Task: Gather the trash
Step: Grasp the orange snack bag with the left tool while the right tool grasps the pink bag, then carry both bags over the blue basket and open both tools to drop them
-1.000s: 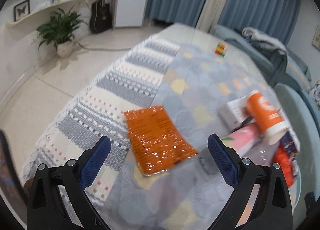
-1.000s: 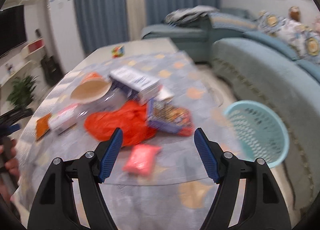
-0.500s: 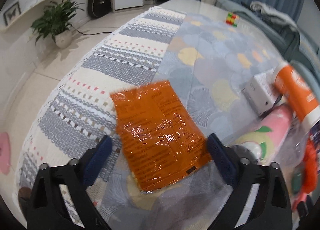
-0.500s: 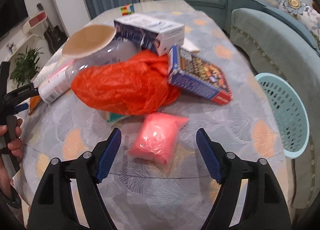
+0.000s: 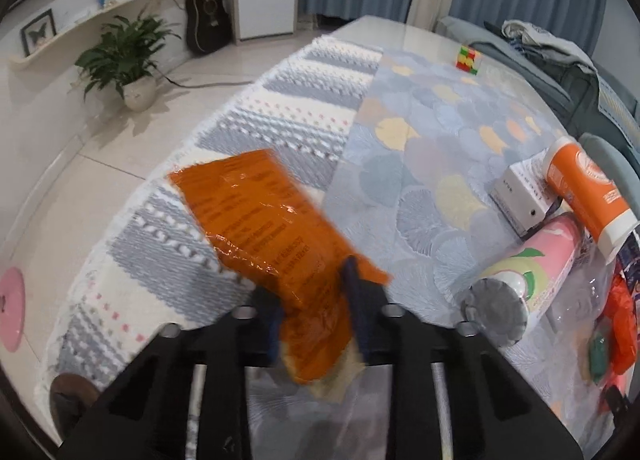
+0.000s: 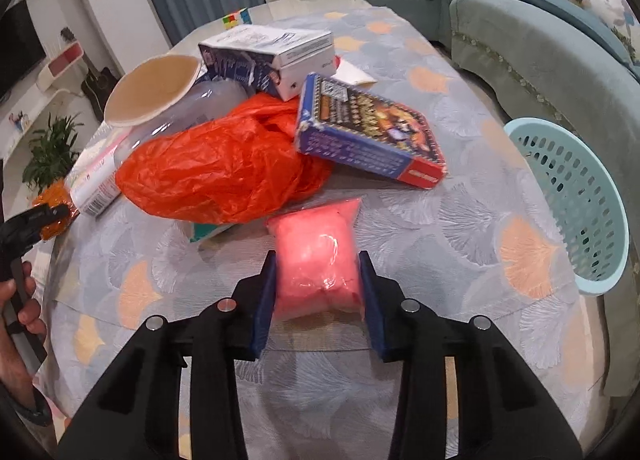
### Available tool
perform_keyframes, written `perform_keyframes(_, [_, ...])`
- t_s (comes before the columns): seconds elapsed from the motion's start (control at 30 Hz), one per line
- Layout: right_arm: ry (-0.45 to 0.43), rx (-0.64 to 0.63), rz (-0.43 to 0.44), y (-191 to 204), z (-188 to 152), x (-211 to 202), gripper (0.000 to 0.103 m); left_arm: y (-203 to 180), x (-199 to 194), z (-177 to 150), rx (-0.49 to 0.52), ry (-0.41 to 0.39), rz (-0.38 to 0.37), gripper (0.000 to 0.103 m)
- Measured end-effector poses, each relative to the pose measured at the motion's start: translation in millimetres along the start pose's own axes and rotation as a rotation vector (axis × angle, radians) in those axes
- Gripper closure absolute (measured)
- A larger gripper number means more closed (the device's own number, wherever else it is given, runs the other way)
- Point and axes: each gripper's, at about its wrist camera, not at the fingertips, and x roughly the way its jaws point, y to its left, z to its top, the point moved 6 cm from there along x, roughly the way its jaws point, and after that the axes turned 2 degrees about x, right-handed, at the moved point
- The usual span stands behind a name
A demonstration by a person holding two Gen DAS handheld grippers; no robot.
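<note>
Left wrist view: the left gripper (image 5: 316, 300) is pinching the near end of the orange wrapper (image 5: 260, 220), whose long axis is running away up-left over the striped cloth (image 5: 224, 140). A second ago the jaws were standing wide with the wrapper lying flat ahead. A pink can (image 5: 532, 260) and an orange tube (image 5: 584, 188) are lying to the right.

Right wrist view: the right gripper (image 6: 318, 292) is closing on the pink bag (image 6: 316, 252), pads touching its sides, its length pointing straight ahead; earlier it lay ahead of wide jaws. An orange plastic bag (image 6: 220, 172) and a blue box (image 6: 368, 132) are crowding just beyond; the teal basket (image 6: 600, 244) is sitting right.
</note>
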Motion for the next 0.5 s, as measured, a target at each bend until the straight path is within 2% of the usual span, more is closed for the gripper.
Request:
perform_keyframes(0.03, [-0.014,0.0,-0.002,-2.3,1.2,-3.8,0.067,-0.2,-4.0,2.1,-0.007,-0.012,-0.017,0.096])
perform_keyframes(0.1, [-0.048,-0.001,-0.017,-5.1,3.5,-13.3,0.068,-2.2,-16.7,7.0,-0.022,-0.048,-0.077,0.096])
perform_keyframes(0.17, [-0.083,0.005,-0.019,-11.1,7.9,-24.7,0.068,-8.5,-33.7,13.2,-0.009,-0.103,-0.095,0.096])
perform_keyframes(0.23, [-0.122,0.013,-0.023,-16.1,11.9,-37.8,0.068,-19.6,-52.5,19.9,-0.001,-0.155,-0.173,0.096])
perform_keyframes(0.37, [-0.215,0.02,-0.037,-29.5,24.9,-66.8,0.068,-57.5,-95.1,30.8,0.068,-0.25,-0.294,0.096])
perform_keyframes(0.5, [-0.292,0.046,-0.067,-56.9,42.5,-91.5,0.068,-109.0,-127.2,33.4,0.136,-0.273,-0.45,0.096])
